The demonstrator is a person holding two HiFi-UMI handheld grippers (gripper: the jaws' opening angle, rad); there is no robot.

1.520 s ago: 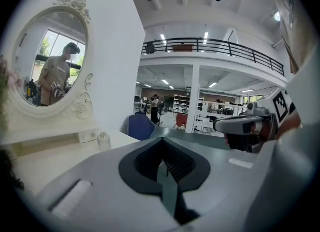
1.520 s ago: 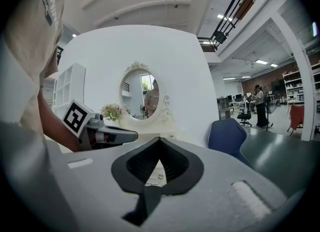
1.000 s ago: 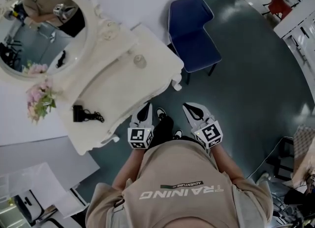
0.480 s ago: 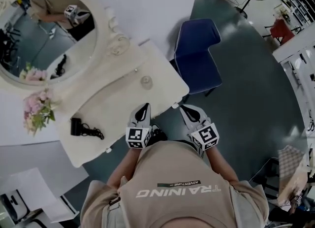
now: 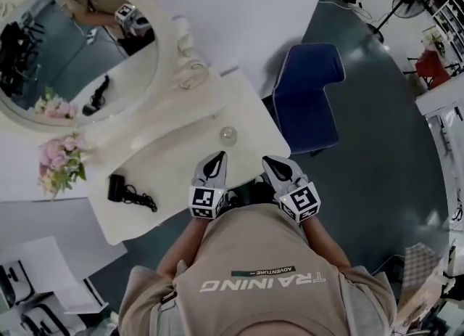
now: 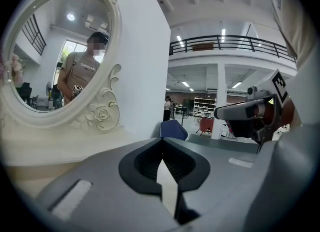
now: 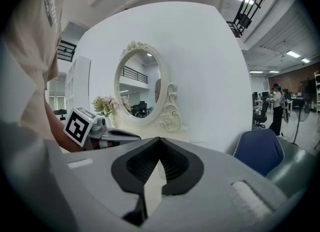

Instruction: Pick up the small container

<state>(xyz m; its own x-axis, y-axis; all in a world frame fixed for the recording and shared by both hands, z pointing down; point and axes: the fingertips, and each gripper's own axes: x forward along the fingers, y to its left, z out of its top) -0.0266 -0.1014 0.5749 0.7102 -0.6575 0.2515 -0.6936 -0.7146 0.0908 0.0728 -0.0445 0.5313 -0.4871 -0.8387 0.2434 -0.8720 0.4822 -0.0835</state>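
Pressing together at their tips, the jaws of the left gripper point(image 6: 162, 152) are fully closed with nothing between them; only a thin pale wedge shows below the point where they meet. The right gripper point(image 7: 159, 151) looks the same in its own view: its jaws are closed at the tips and it holds nothing.

In the head view both grippers are held side by side, close in front of the person's beige shirt point(image 5: 254, 269), at the near edge of a white dressing table point(image 5: 181, 164). Neither touches anything on it. The small container point(image 5: 228, 136), a rounded piece that looks like clear glass, stands on the tabletop close to the edge. It is near the left gripper's tip at about 1 o'clock and near the right gripper's tip at about 10 o'clock, apart from both.

Further along the tabletop, at 8 o'clock from the container and well apart from it, a black device point(image 5: 116, 186) lies with a curled cord. Pink flowers point(image 5: 61, 164) stand beyond it at the table's 9 o'clock end. An oval mirror point(image 5: 72, 51) in an ornate white frame rises at 10 o'clock, against a white wall. A blue chair point(image 5: 308, 99) stands on the dark floor at 2 o'clock from the container, just beside the table's end.
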